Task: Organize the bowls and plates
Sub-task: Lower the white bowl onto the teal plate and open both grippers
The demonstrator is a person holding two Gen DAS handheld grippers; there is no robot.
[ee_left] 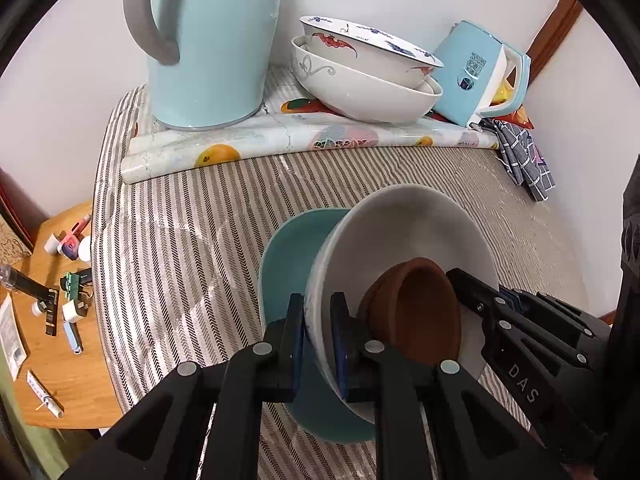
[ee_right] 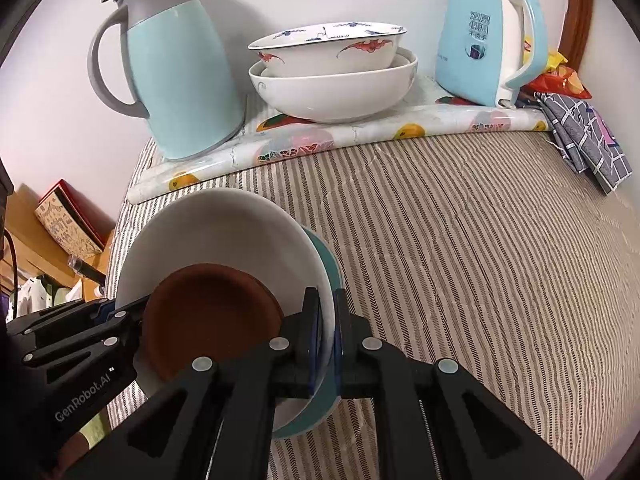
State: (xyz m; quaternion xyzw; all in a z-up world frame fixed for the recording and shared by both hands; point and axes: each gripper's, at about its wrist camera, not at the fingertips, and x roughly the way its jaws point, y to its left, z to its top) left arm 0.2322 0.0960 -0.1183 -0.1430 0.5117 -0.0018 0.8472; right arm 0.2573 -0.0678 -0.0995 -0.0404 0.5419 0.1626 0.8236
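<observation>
1. White ceramic is sitting between both pairs of fingers: the white bowl (ee_left: 404, 232) is being gripped at opposite sides of its rim, over the striped tablecloth (ee_left: 180, 240).
2. The left gripper (ee_left: 318, 344) is clamping the rim on its side, one pad inside the wall and one outside.
3. The right gripper (ee_right: 326, 340) is clamping the opposite rim in the same manner, pads pressing on the wall.
4. A brown dish (ee_right: 212, 316) is lying inside the white bowl, resting toward the grippers, and a teal plate (ee_left: 292, 248) is sitting directly beneath the bowl.
5. The bowl is tilting, its open face turning toward the cameras; whether the teal plate is being lifted with it cannot be told.
6. The stacked bowls (ee_right: 332, 76) are standing at the back of the table, between the thermos jug (ee_right: 176, 64) and the kettle (ee_right: 484, 40), well apart from the held bowl.
7. Judgement: the coming move is depending on that rearward direction, with both grippers sharing the load equally.
</observation>
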